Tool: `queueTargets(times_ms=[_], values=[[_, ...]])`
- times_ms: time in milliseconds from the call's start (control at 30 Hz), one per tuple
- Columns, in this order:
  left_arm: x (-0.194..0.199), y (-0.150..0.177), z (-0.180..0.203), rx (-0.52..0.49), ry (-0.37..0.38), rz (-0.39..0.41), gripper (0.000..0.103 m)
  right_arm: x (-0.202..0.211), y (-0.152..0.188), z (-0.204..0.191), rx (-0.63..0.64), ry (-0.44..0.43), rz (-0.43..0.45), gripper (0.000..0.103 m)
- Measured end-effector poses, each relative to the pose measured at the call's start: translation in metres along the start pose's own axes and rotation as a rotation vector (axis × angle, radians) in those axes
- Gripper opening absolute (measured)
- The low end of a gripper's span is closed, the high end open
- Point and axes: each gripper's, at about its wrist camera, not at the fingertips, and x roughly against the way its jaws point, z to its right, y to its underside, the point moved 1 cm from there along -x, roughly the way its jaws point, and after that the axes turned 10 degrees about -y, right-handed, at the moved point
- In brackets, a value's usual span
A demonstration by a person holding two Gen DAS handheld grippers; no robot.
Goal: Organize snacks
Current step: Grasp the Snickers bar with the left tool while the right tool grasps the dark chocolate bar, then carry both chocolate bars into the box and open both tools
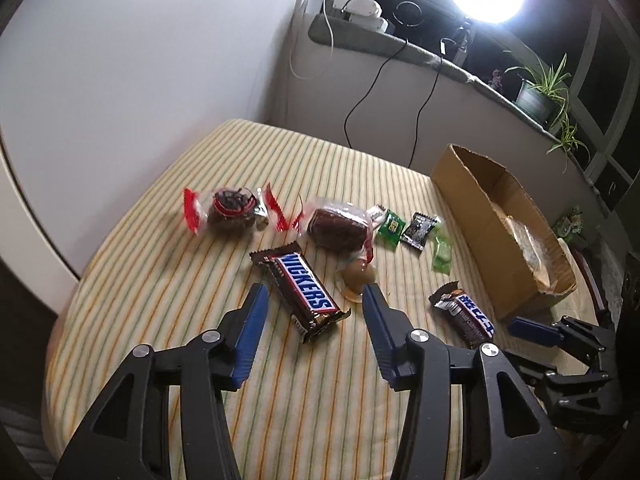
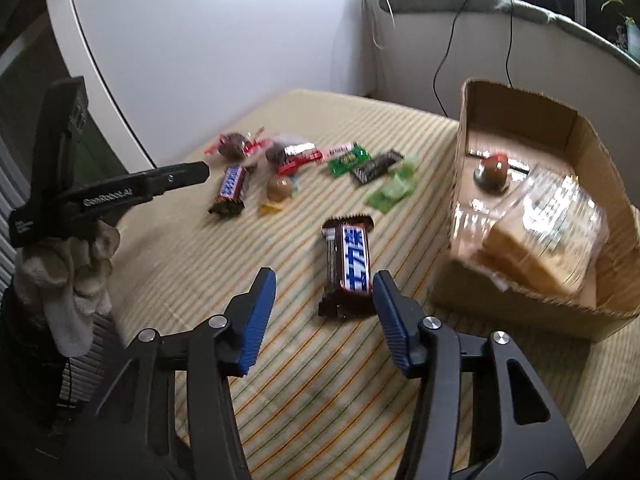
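The near Snickers bar lies on the striped table, just left of the cardboard box. I judge I'm lining up to pick it; next I must lower and close. My right gripper has its fingers spread wide, empty; my left gripper likewise gapes over another Snickers.

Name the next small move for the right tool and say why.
Probably ease the right tool forward and a little right so its open fingers straddle the Snickers bar, then close. The bar lies loose on the striped cloth just ahead, near the right finger, and the cardboard box that already holds snacks sits right beside it.
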Motion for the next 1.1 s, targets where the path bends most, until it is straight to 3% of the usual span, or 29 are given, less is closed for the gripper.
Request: queueTargets(times_ms=[167, 367, 700, 767, 800, 1000, 1100], values=[[-0.009, 0.001, 0.003, -0.016, -0.023, -0.008, 0.053, -0.013, 0.001, 0.000, 0.009, 0.090, -0.015, 0.052], [-0.023, 0.001, 0.008, -0.046, -0.056, -0.032, 0.055, -0.028, -0.002, 0.000, 0.007, 0.136, -0.042, 0.052], [-0.044, -0.002, 0.010, -0.063, -0.105, -0.055, 0.055, -0.048, -0.005, -0.007, 0.023, 0.138, -0.081, 0.052], [-0.045, -0.001, 0.008, -0.060, -0.102, -0.056, 0.055, -0.050, -0.005, -0.007, 0.024, 0.128, -0.087, 0.047], [-0.044, -0.001, 0.007, -0.056, -0.100, -0.052, 0.052, -0.051, -0.005, -0.007, 0.023, 0.126, -0.089, 0.041], [-0.042, 0.000, 0.000, -0.052, -0.104, -0.037, 0.028, -0.053, -0.007, -0.007, 0.015, 0.132, -0.078, 0.040], [-0.038, 0.001, -0.003, -0.055, -0.102, -0.032, 0.026, -0.054, -0.007, -0.007, 0.019, 0.134, -0.073, 0.037]])
